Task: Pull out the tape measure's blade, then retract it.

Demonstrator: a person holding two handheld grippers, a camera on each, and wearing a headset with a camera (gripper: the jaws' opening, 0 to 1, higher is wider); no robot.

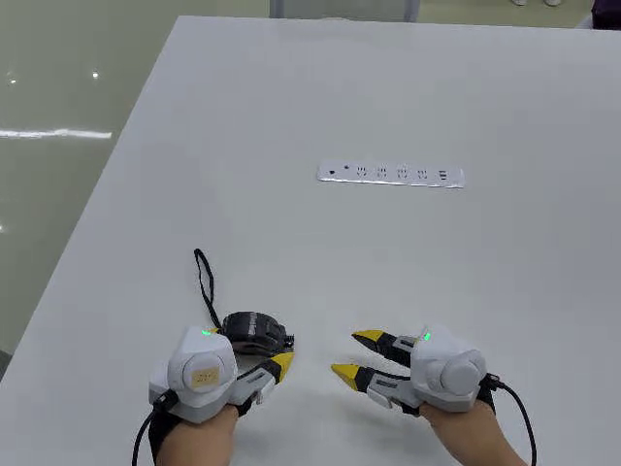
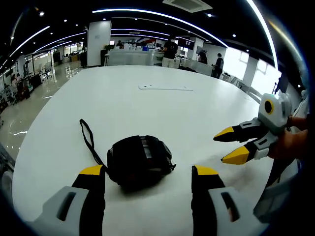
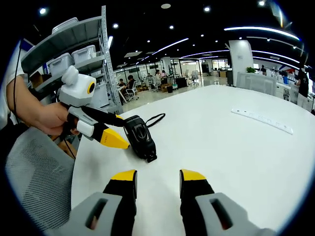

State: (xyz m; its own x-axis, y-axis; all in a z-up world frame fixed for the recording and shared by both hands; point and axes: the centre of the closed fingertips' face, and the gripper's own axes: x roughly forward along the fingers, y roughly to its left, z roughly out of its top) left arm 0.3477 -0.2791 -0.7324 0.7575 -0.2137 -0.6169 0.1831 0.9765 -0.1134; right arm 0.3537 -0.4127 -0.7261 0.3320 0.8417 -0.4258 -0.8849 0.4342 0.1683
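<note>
One power strip (image 1: 391,175) lies well beyond the black tape measure (image 1: 254,332).

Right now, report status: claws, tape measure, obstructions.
Open left claw straddles tape measure, unextended. Open right claw stands off. Far back, power strip, well clear.

A black tape measure (image 1: 254,332) is laid on the white table (image 1: 291,116) just ahead of the left gripper (image 2: 148,171), its strap (image 1: 206,282) stretched farther ahead. A white power strip (image 1: 391,174) is laid flat well beyond the right gripper (image 1: 355,353).
</note>
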